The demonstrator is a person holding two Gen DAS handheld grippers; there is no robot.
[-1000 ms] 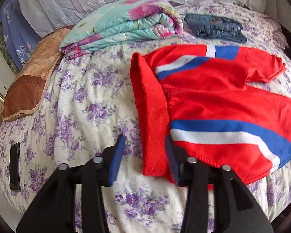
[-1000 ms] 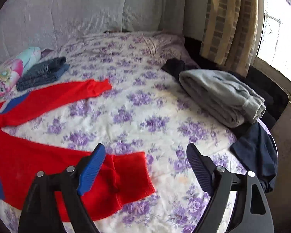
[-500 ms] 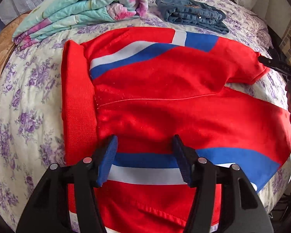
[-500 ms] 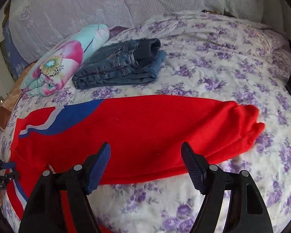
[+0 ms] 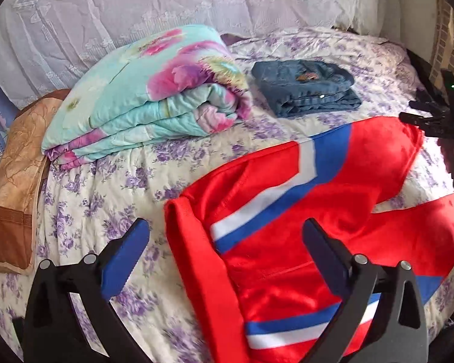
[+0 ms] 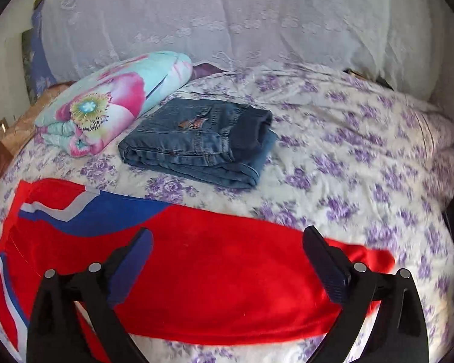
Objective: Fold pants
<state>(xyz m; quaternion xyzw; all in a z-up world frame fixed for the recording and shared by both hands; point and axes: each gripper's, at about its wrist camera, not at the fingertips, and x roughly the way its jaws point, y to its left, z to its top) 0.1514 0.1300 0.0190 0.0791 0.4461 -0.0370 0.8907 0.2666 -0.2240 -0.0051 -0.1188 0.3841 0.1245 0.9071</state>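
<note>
Left gripper point(image 5: 225, 252): black moulded frame, two fingers faced with ribbed blue pads point(image 5: 124, 260); fingers spread wide, nothing between them. It sits above the waistband end of the pants.

Right gripper point(image 6: 227, 260): same build, dark ribbed pads point(image 6: 327, 269); fingers likewise spread wide and empty, poised over one trouser leg. It also shows at the right edge of the left camera's view, near that leg's cuff.

Red pants point(image 5: 302, 220): smooth, slightly glossy knit, red with blue and white chevron bands at hip and thigh. They are laid flat on the bed, the broad ribbed waistband point(image 5: 196, 260) nearest the left gripper and the two legs splayed apart in a V toward the right. The far leg point(image 6: 227, 272) runs long and flat across the right camera's view.

Bedspread point(image 5: 106, 199): cream quilted cotton, printed with purple flowers, lightly rumpled.

Folded jeans point(image 6: 196, 148): blue denim, a compact rectangular stack with stitched seams, just beyond the pants.

Folded quilt point(image 5: 154, 93): thick, puffy, aqua with large pink blossoms, beside the jeans.

Pillow point(image 5: 15, 187): tan and brown, embossed pattern, at the bed's left edge.

Backdrop: white lace curtain point(image 6: 227, 15), fine mesh with floral motifs.
</note>
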